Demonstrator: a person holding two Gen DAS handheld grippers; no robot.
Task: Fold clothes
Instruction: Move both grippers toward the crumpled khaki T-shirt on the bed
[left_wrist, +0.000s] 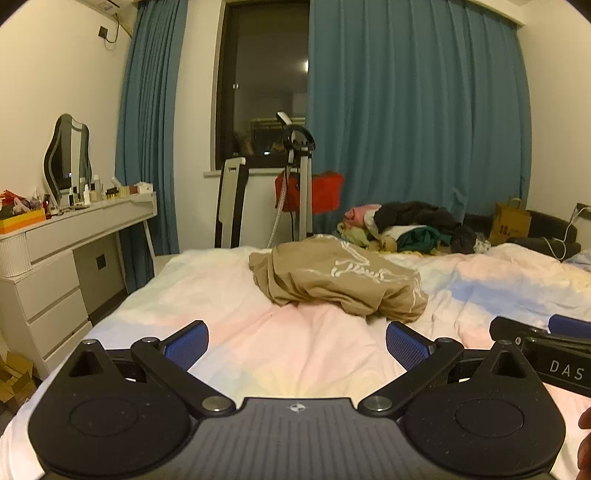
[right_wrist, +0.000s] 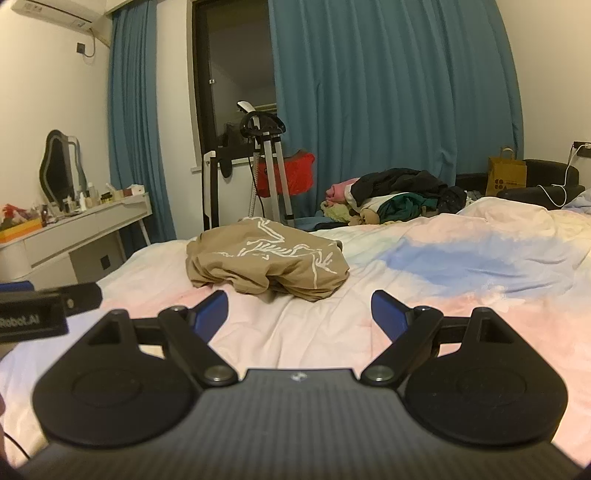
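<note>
A crumpled tan garment (left_wrist: 338, 282) with a white skeleton print lies in a heap on the bed, also seen in the right wrist view as the tan garment (right_wrist: 267, 260). My left gripper (left_wrist: 297, 345) is open, hovering over the bedding short of the garment, nothing between its blue pads (left_wrist: 186, 347). My right gripper (right_wrist: 299, 314) is open too, a little in front of the garment and empty. Each gripper shows at the edge of the other's view: right gripper (left_wrist: 546, 343), left gripper (right_wrist: 44, 302).
A pile of mixed clothes (left_wrist: 406, 227) sits at the far side of the pastel duvet (left_wrist: 258, 332). A white dresser (left_wrist: 55, 258) with bottles and a mirror stands left. A chair (left_wrist: 231, 203), a stand with a red bag (left_wrist: 310, 192), blue curtains and a paper bag (left_wrist: 509, 221) lie beyond.
</note>
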